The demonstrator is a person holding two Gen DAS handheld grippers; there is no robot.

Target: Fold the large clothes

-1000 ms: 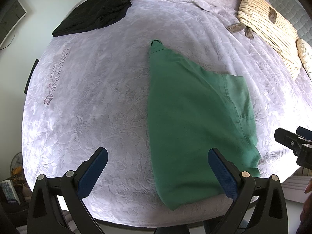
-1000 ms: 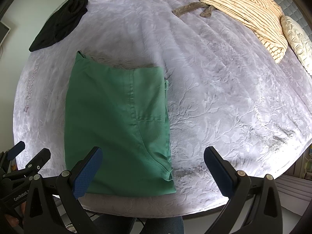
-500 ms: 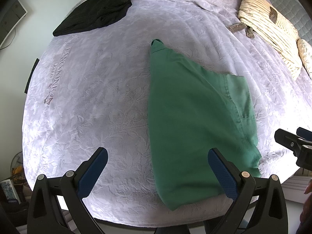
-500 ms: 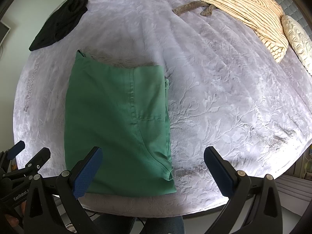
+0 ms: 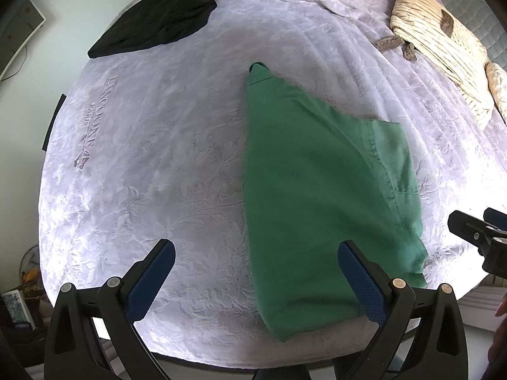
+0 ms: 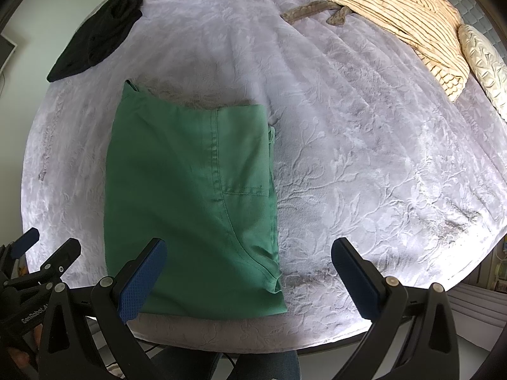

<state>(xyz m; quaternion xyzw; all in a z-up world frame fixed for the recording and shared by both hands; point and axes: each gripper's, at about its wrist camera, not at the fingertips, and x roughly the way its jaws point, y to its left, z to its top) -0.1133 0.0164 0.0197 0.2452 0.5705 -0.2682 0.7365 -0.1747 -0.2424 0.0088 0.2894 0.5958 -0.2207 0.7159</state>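
One wide bedspread (image 5: 158,145) fills both views, pale lilac, plush, embossed all over with leaves and vines; faint stitched lettering runs along its left side in the left wrist view, too blurred to read. Lower centre of each frame lies the green garment (image 6: 190,202), a smooth woven cotton-like cloth folded into a flat, roughly rectangular packet with a stitched pocket seam near its right edge and its near end at the bed's front edge. In the upper right sits a cream striped robe (image 6: 399,9), ribbed and thick, with a brownish belt (image 6: 309,9) trailing to its left. A textured cream pillow (image 6: 484,63) touches the robe at the far right edge. In the upper left is a crumpled black garment (image 5: 158,15), matte and soft.

The left gripper (image 5: 256,278) hovers low in the frame, spread wide, its blue dimpled pads gripping nothing; the right pad overlaps the green cloth's near corner. The right gripper (image 6: 248,275) is likewise wide apart and empty, its left pad over the cloth. White lettering on the left tool's black body, seen at lower left of the right wrist view, reads "GenRobot".
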